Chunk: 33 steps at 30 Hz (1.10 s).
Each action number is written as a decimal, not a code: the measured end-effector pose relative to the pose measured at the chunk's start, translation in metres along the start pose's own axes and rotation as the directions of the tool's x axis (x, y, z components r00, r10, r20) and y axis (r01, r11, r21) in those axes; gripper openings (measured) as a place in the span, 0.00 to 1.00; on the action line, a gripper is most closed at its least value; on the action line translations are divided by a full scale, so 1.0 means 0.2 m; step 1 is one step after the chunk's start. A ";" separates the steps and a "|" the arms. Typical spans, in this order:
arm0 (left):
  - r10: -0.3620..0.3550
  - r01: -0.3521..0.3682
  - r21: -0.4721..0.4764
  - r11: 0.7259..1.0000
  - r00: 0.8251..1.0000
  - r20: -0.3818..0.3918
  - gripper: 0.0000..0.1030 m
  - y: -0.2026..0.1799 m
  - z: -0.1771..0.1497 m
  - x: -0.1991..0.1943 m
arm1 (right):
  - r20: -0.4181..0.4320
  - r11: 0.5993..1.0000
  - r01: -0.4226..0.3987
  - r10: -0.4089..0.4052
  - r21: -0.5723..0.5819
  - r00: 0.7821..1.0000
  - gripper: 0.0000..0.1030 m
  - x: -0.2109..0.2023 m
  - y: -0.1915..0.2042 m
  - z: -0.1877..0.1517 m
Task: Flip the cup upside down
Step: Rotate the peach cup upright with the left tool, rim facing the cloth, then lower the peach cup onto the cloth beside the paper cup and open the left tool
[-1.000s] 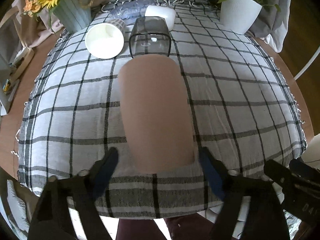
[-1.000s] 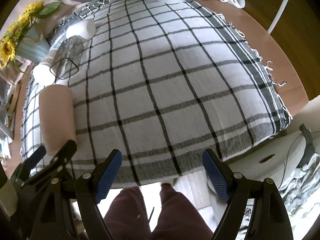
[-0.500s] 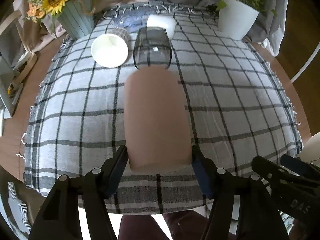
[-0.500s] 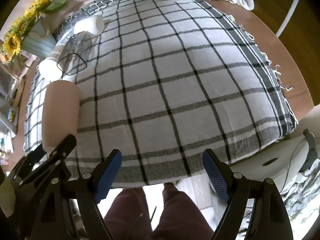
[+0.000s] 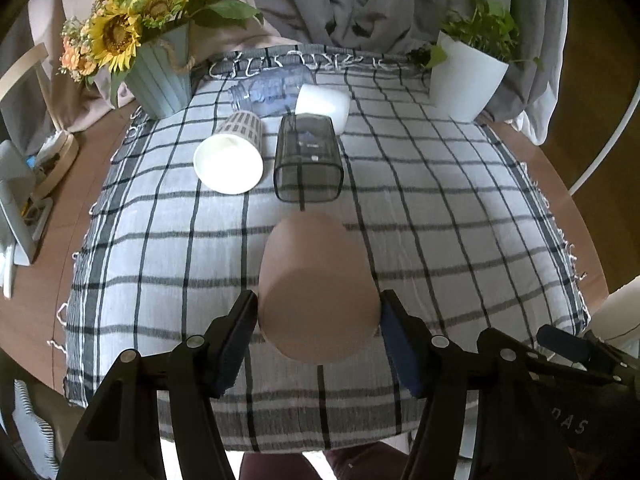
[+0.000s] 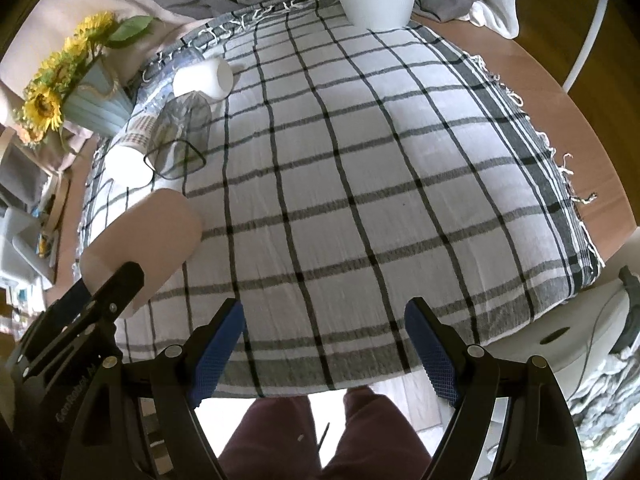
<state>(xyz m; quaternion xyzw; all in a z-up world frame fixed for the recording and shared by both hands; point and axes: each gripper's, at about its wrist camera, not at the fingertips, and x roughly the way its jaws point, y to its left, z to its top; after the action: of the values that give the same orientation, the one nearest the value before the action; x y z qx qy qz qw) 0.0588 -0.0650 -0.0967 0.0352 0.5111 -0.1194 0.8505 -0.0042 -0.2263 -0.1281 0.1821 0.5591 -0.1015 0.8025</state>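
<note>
A tall pink cup point(image 5: 318, 284) is gripped near its base by my left gripper point(image 5: 318, 324), which is shut on it. The cup is lifted off the checked cloth point(image 5: 440, 220) and tilted, its flat base toward the camera and its mouth pointing away. In the right wrist view the pink cup point(image 6: 148, 240) shows at the left, held by the left gripper's black finger. My right gripper point(image 6: 324, 344) is open and empty, above the near edge of the table.
Behind the pink cup lie a smoky clear tumbler point(image 5: 308, 160), a white patterned cup point(image 5: 232, 156), a white cup point(image 5: 324, 106) and a clear bottle point(image 5: 268, 90). A sunflower pot point(image 5: 160, 80) stands back left, a white plant pot point(image 5: 466, 80) back right.
My left gripper closed on the lying pink cup and lifted it, tipping its base up toward the camera. The right gripper stayed open and drew back slightly.
</note>
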 end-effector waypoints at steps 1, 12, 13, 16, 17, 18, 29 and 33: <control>-0.002 0.002 -0.002 1.000 1.000 0.004 0.60 0.00 0.01 0.00 | 0.002 1.000 -0.001 0.001 0.004 1.000 0.80 0.00 0.00 0.01; -0.010 0.010 -0.019 1.000 1.000 0.014 0.58 0.04 0.17 0.08 | 0.028 0.999 0.008 -0.009 0.038 1.000 0.80 -0.01 0.03 0.08; -0.017 0.017 -0.021 1.000 1.000 0.011 0.58 0.05 0.18 0.09 | 0.031 0.999 0.009 -0.010 0.041 0.999 0.80 -0.01 0.03 0.08; -0.016 0.016 -0.021 1.000 1.000 0.003 0.57 0.06 0.21 0.12 | 0.044 0.999 0.011 -0.013 0.048 0.999 0.80 -0.02 0.04 0.10; -0.021 0.021 -0.020 1.000 1.000 -0.004 0.57 0.06 0.21 0.13 | 0.046 0.999 0.013 -0.015 0.048 0.999 0.80 -0.02 0.04 0.11; -0.026 0.026 -0.022 0.999 1.000 -0.008 0.57 0.06 0.22 0.14 | 0.047 0.999 0.014 -0.017 0.049 0.999 0.80 -0.02 0.05 0.11; -0.037 0.037 -0.005 0.999 0.999 -0.013 0.57 0.05 0.23 0.15 | 0.036 0.998 0.018 -0.020 0.059 0.999 0.80 0.00 0.05 0.13; -0.037 0.037 -0.004 0.999 0.999 -0.008 0.57 0.06 0.22 0.14 | 0.037 0.998 0.022 -0.025 0.060 0.999 0.80 0.00 0.05 0.13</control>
<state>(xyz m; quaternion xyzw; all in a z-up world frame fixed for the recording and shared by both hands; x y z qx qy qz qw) 0.1118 -0.0664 -0.1003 0.0246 0.5155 -0.1343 0.8460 0.0215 -0.2277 -0.1187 0.1974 0.5428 -0.1309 0.8058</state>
